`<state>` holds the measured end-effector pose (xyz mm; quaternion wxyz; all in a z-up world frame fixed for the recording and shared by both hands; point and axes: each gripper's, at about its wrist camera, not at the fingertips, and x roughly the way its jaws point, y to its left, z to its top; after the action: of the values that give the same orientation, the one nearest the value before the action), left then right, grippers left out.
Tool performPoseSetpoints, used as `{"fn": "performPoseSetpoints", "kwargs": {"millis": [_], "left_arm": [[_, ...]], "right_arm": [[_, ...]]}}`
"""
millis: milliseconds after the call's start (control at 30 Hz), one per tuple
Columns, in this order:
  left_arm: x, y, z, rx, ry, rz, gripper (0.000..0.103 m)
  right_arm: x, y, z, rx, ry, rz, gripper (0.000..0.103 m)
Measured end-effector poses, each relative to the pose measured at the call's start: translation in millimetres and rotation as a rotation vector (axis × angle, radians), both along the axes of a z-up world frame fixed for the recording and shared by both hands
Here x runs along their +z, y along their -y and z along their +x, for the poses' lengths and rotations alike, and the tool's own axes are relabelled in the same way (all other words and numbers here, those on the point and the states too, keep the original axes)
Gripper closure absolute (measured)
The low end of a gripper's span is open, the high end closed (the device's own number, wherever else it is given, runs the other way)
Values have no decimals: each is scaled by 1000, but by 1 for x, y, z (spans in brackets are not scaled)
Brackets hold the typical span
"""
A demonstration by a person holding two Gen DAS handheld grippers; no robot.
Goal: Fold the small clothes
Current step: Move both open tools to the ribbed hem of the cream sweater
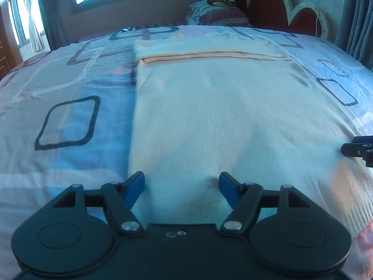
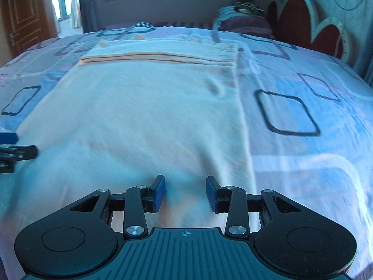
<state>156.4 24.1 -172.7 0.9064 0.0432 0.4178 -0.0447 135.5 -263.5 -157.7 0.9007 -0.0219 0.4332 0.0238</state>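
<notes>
A pale cream cloth [image 1: 209, 116] lies spread flat on the bed [image 1: 65, 107], over a bedspread printed with dark-outlined rounded squares on blue, lilac and white. Its far end is folded back on itself, so a doubled band with a peach-coloured edge runs across the cloth near the far side, and a fringe shows along the far right border. The left gripper [image 1: 181, 192] hangs over the near left part of the cloth, close to its left edge; its blue pads stand wide apart with only the flat fabric below them, nothing clamped. The right gripper [image 2: 185, 192] hangs over the near right part, a little inside the cloth's right edge; its blue pads stand apart at a narrower gap, and no fold of fabric is seen pinched between them. A small wrinkle sits in the cloth toward its far right. At the far right of the bed are a pillow [image 1: 216, 14] and a red scalloped headboard [image 1: 268, 7].
</notes>
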Motion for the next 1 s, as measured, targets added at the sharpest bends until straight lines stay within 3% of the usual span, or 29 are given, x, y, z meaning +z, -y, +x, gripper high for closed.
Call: {"fn": "performPoseSetpoints", "kwargs": {"millis": [200, 433, 867, 933, 1000], "left_arm": [[13, 11, -18, -24, 0, -55, 35], [8, 30, -30, -73, -15, -36, 35], [1, 12, -45, -43, -21, -14, 26], [1, 8, -48, -32, -20, -14, 23], [2, 1, -52, -20, -23, -21, 22]], "right_arm": [[16, -16, -24, 13, 35, 65, 66], [10, -54, -34, 79, 3, 90, 66], [4, -12, -64, -33, -9, 19, 65], [5, -7, -67, -53, -6, 17, 60], [7, -3, -70, -76, 3, 6, 39]]}}
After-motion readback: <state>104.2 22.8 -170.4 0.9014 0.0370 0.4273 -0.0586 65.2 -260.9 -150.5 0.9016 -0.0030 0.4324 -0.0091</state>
